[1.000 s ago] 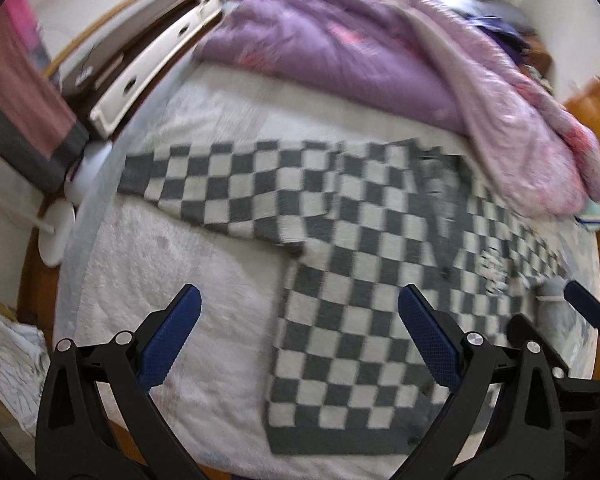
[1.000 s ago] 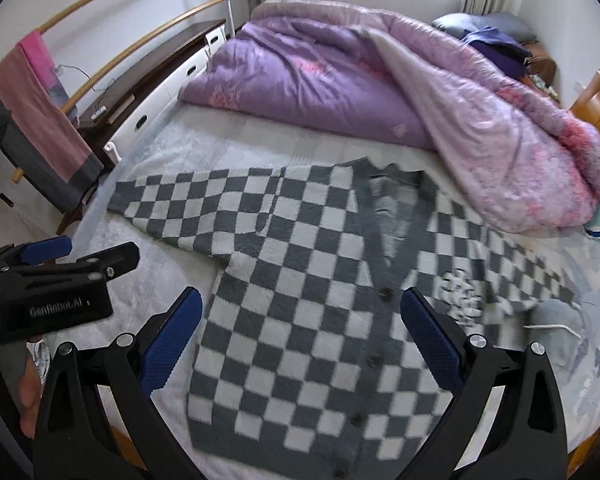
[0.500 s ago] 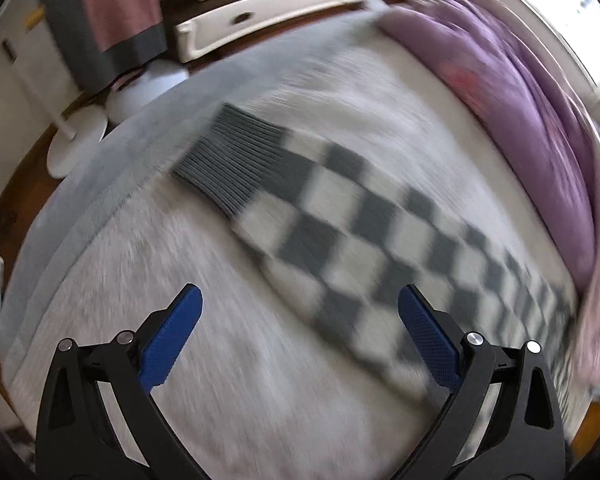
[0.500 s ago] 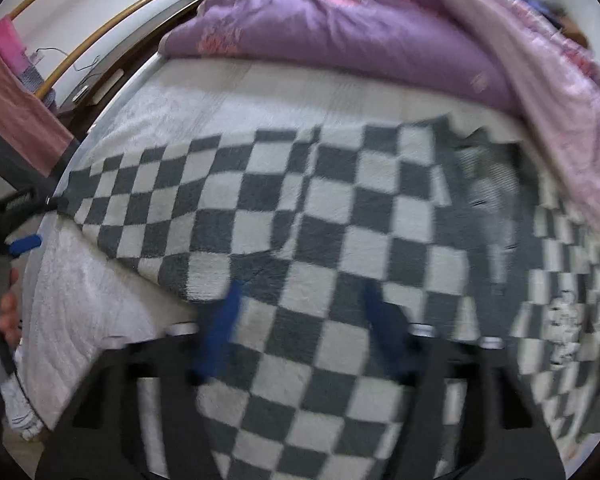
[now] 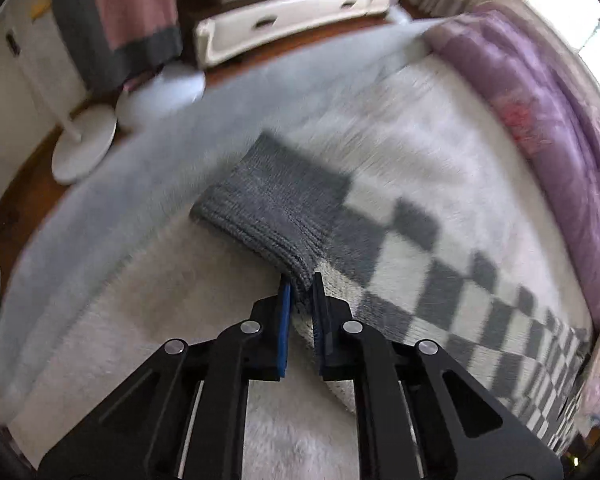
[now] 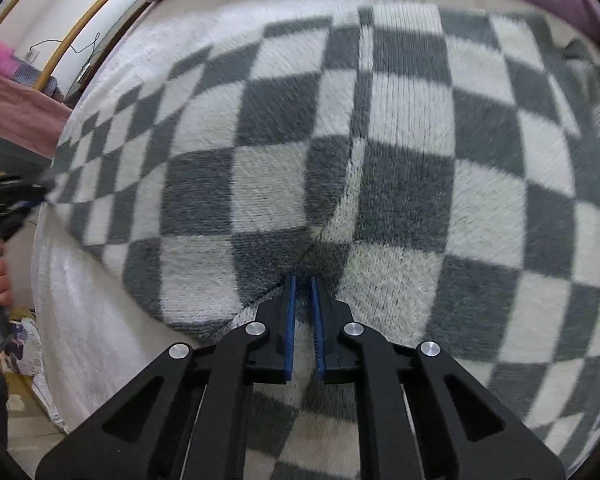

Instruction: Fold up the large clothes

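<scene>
Now both tongs are pinched nearly together: the left gripper [image 5: 300, 286] clamps the checkered cardigan's [image 6: 400, 152] grey cuff [image 5: 272, 208], the right gripper [image 6: 302, 286] its underarm fabric.

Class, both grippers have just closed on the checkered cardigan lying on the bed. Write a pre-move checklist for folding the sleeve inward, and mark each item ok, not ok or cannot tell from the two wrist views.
1. Left gripper shut on the grey ribbed cuff of the sleeve: ok.
2. Right gripper shut on the checkered cardigan at the underarm, where sleeve meets body: ok.
3. Grip deep enough not to slip: cannot tell; only the fabric edge shows between the fingers.
4. Sleeve lying flat on the white blanket: ok.
5. Purple duvet apart from the sleeve: ok.
6. Far sleeve and hem flat: cannot tell, out of view.
</scene>
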`<action>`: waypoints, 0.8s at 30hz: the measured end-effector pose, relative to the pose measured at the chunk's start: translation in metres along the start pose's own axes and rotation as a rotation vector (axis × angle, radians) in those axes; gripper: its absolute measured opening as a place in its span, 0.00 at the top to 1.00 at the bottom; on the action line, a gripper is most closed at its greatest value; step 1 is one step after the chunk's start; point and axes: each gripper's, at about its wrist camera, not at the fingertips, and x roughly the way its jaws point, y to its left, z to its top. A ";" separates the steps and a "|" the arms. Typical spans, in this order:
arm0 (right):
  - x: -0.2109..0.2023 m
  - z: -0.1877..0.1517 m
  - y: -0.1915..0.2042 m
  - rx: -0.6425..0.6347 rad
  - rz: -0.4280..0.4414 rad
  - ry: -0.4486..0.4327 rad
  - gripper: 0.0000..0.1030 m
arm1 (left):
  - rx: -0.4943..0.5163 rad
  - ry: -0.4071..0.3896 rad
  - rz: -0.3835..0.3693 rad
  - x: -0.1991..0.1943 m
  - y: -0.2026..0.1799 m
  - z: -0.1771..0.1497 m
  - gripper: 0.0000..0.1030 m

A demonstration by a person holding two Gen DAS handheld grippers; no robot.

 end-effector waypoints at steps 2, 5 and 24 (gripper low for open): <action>0.004 0.003 -0.002 0.004 0.002 0.017 0.95 | 0.045 -0.052 -0.006 -0.030 -0.011 -0.001 0.91; 0.007 0.006 -0.011 0.025 0.047 0.037 0.96 | 0.090 -0.149 -0.046 -0.091 -0.035 -0.006 0.91; -0.262 -0.080 -0.274 0.214 -0.042 -0.290 0.90 | 0.638 -0.188 -0.350 -0.187 -0.434 -0.227 0.91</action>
